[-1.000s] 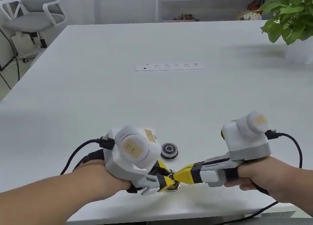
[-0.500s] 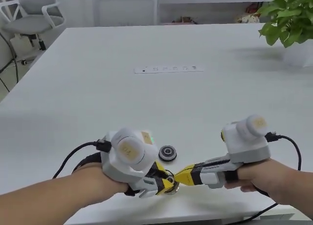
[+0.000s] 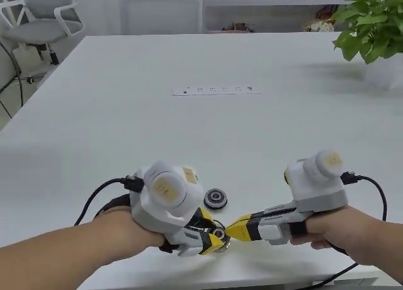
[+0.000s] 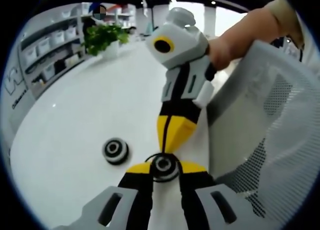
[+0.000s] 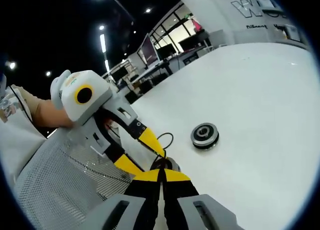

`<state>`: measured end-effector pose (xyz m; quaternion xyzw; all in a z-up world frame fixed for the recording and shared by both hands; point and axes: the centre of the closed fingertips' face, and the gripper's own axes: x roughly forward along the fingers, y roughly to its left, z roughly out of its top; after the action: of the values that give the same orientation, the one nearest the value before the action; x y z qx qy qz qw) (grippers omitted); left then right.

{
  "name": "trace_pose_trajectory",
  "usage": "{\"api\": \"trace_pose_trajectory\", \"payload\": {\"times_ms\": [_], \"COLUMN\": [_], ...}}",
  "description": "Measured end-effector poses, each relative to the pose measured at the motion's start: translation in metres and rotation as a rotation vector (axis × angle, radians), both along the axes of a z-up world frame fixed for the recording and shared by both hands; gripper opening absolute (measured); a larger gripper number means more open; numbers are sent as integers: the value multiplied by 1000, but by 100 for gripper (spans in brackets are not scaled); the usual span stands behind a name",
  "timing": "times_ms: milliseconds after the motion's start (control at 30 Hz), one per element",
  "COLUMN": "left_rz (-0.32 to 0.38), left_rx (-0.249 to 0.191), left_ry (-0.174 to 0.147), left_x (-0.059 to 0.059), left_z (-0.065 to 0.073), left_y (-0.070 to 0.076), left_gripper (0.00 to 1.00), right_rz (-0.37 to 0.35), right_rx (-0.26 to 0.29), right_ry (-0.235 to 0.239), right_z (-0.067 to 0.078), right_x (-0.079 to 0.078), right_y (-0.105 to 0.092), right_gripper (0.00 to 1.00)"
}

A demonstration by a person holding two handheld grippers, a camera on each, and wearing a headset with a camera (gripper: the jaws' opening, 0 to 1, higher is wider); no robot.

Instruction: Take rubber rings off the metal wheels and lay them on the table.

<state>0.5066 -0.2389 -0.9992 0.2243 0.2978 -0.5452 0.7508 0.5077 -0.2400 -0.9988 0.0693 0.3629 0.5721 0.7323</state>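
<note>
My left gripper [image 3: 214, 238] hovers at the near table edge, shut on a small metal wheel [image 3: 219, 229] with a black rubber ring. In the left gripper view the wheel [image 4: 164, 166] sits between my yellow jaws. My right gripper [image 3: 230, 229] comes in from the right, and its shut tips pinch the black ring at the wheel's rim. Seen from the left gripper, the right gripper [image 4: 167, 149] meets the wheel from above. A second ringed wheel [image 3: 215, 198] lies flat on the table just beyond, also seen from the two grippers [image 4: 115, 151] [image 5: 204, 135].
The white table [image 3: 189, 132] stretches away, with a flush socket strip [image 3: 217, 88] near its middle. A potted plant [image 3: 371, 25] stands at the far right corner. An office chair [image 3: 44, 19] is beyond the far left, and a mesh chair back [image 4: 270, 120] is close behind the hands.
Both grippers stay together at the held wheel. The left gripper has rolled slightly, and the hands sit a little lower in the picture as the head camera tilted.
</note>
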Motion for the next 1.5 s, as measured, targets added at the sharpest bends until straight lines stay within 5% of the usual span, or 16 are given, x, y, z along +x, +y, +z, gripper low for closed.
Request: {"api": "trace_pose_trajectory", "payload": {"times_ms": [433, 833, 1500], "left_rz": [12, 59, 169], "left_rx": [-44, -81, -116], "left_ry": [-14, -28, -31], "left_x": [-2, -1, 2], "left_z": [27, 50, 59], "left_y": [13, 40, 89], "left_gripper": [30, 41, 55], "right_rz": [4, 23, 71], "right_rx": [18, 24, 30], "right_ry": [-4, -16, -45], "right_z": [9, 22, 36], "right_x": [1, 4, 16], "right_y": [2, 10, 48], "right_gripper": [0, 0, 0]}}
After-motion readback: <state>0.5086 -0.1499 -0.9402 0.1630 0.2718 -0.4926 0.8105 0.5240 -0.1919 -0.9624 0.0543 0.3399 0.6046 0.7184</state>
